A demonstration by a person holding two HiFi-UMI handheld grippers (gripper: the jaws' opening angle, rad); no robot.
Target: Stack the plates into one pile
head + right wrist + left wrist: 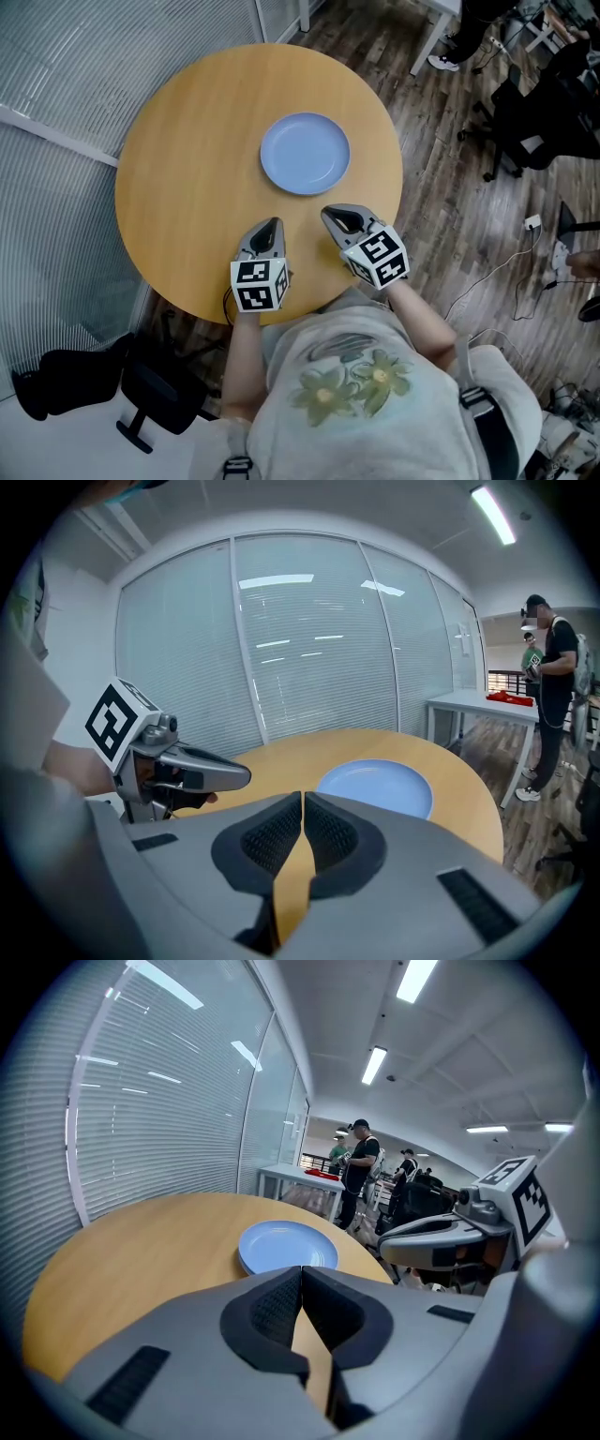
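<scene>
A pale blue pile of plates (305, 153) rests on the round wooden table (187, 187), toward its far right side; the same plates (287, 1245) (375, 787) lie ahead of both grippers. My left gripper (271, 228) (301, 1277) hovers over the table's near edge, shut with nothing between its pads. To its right my right gripper (339, 220) (303, 803) is shut and empty too. Both stand short of the plates and touch nothing.
Frosted glass walls (56, 75) run along the table's left side. A black office chair (103, 384) sits below the near left edge. More chairs (534, 112) and cables lie on the wooden floor at right. People (361, 1162) stand by a white table far off.
</scene>
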